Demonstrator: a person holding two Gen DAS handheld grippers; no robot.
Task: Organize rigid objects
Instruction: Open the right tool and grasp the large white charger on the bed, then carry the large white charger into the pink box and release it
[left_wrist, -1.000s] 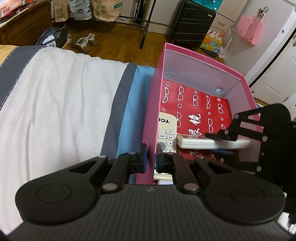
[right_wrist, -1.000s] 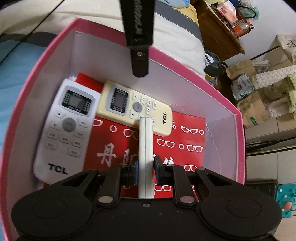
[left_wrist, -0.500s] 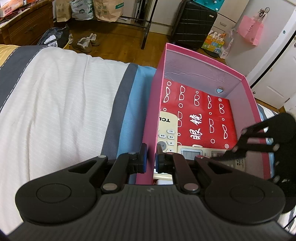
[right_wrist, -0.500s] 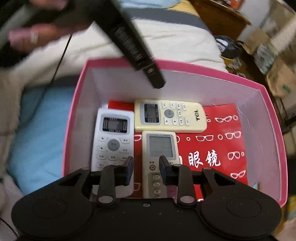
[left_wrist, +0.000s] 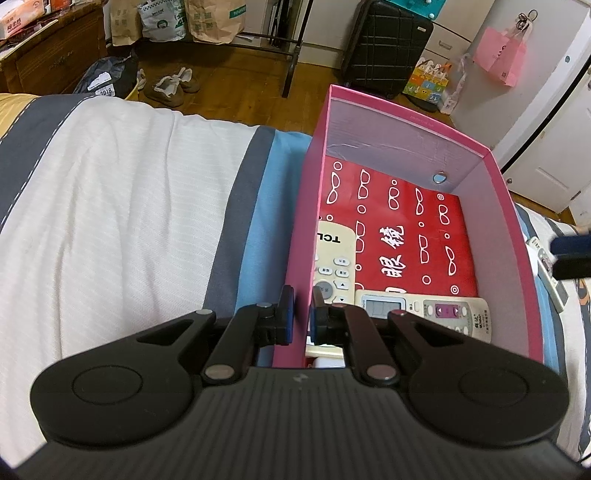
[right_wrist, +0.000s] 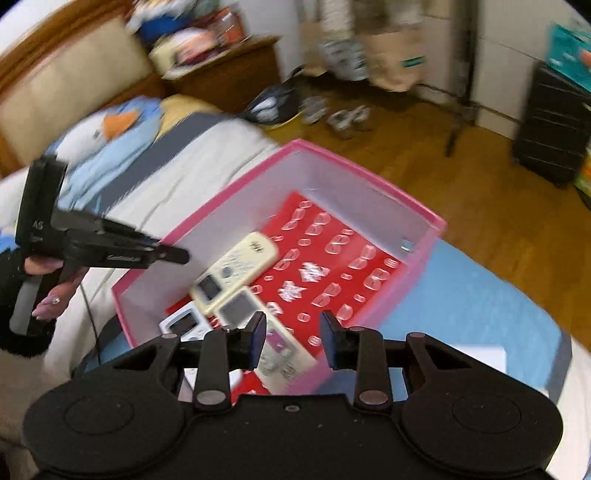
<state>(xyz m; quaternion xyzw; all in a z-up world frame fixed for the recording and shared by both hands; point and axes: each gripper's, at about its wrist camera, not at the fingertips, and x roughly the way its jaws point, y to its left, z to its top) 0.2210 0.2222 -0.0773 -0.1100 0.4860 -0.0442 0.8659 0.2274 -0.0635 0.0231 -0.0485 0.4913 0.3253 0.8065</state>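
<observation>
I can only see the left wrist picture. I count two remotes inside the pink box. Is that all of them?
Observer: No. The right wrist view shows a third, a white remote, lying in a corner of the pink box next to the cream remote.
Visitor: Is the other hand-held gripper carrying anything? I only see its edge.
Observer: No. The right hand-held gripper is open over the box's near wall, with nothing held between its fingers.
Visitor: And who holds the one I'm looking through?
Observer: A hand coming out of a dark fuzzy sleeve is wrapped around the handle of the left hand-held gripper.
</observation>
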